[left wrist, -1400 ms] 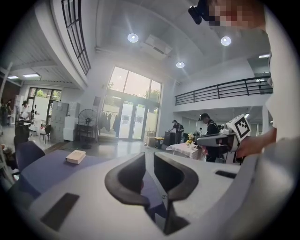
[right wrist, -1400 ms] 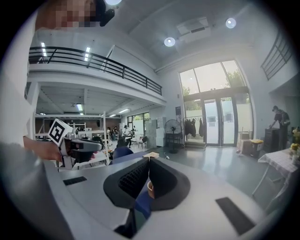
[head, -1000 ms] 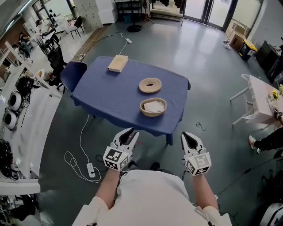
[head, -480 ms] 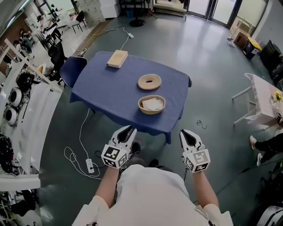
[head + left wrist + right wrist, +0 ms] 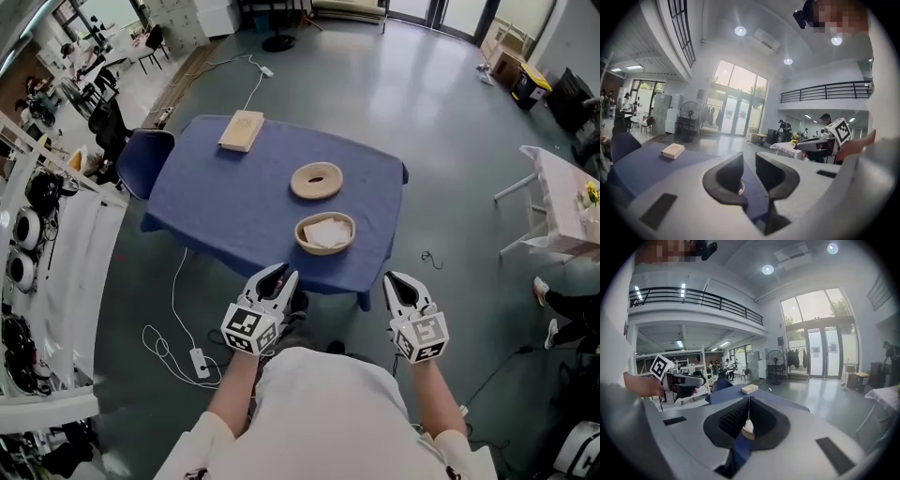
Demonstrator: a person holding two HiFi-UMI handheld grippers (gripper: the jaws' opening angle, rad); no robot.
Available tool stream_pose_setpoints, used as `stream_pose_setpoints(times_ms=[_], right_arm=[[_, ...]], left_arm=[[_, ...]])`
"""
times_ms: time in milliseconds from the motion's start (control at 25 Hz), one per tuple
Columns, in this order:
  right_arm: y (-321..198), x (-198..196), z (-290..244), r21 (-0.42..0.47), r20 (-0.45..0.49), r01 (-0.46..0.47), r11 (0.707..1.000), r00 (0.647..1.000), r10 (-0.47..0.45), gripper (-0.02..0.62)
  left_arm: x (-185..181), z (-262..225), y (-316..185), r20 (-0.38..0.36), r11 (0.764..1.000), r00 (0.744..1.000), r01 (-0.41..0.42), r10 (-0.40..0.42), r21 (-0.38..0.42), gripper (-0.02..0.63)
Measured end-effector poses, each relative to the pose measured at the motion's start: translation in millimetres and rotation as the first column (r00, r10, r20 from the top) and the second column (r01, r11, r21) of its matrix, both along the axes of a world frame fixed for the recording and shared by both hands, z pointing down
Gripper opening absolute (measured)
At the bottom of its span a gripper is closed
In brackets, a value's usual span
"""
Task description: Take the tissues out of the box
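Note:
On the blue table point(image 5: 234, 206) stands a round wooden box point(image 5: 325, 232) with white tissues in it. Its ring-shaped lid point(image 5: 317, 180) lies just behind it. A flat tan box point(image 5: 241, 130) rests at the table's far left corner and shows again as the tan box point(image 5: 673, 150) in the left gripper view. Both grippers hover off the table's near edge, in front of my body. My left gripper point(image 5: 277, 277) has a narrow gap between its jaws and nothing in it. My right gripper point(image 5: 400, 284) is shut and empty.
A dark blue chair point(image 5: 148, 152) stands at the table's left end. A white cable with a power strip point(image 5: 199, 362) lies on the grey floor below left. White racks point(image 5: 37, 281) line the left side. A white table point(image 5: 562, 202) stands at the right.
The table has come nearer to the grippers in the head view. Both grippers keep their place in front of my body, and the left jaws look a little narrower.

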State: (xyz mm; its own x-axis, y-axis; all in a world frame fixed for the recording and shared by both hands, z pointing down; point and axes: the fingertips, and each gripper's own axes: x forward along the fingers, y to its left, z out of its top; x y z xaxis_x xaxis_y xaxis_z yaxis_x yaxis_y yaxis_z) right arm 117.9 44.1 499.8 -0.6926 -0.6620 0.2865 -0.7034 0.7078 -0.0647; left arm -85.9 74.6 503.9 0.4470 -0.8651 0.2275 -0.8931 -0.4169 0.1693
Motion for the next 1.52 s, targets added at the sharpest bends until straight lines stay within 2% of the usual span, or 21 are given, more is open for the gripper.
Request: stream_pose_setpoints(times_ms=[240,440,640,920,1240,1520], right_arm=[[-44.6,-40.6,3.2,-0.026,-0.001,-0.040,0.999,0.999,0.040,0.029],[-70.2,-81.7,1.6,-0.042,-0.019,-0.083,0.996,0.996,0.082,0.029],[-88.5,-98.6,5.0,-0.068,-0.038,-0.167,0.984,0.986,0.164,0.029],[-116.9,-100.8,18.8,-0.105,-0.058,-0.265,0.959,0.964,0.260,0.029],[-126.2,-93.1,47.0,-0.181,-0.080,-0.330,0.927,0.944,0.320,0.029],[-135.9,-69.0,81.3,-0.254,-0.085,-0.346,0.903,0.938,0.335,0.029]], left_arm=[[-27.7,6.4,-53.5,-0.009,0.994,0.994,-0.106,0.106,-0.018,0.086],[-52.8,9.1,-89.3,-0.011,0.974,0.975,-0.220,0.220,-0.044,0.086],[-58.9,19.7,-121.7,0.011,0.927,0.930,-0.364,0.366,-0.087,0.086],[-49.9,63.2,-164.1,0.024,0.864,0.877,-0.469,0.481,-0.184,0.086],[-23.0,141.0,-187.7,0.003,0.796,0.843,-0.508,0.539,-0.329,0.086],[22.8,227.8,-206.1,0.001,0.722,0.819,-0.505,0.573,-0.472,0.092]])
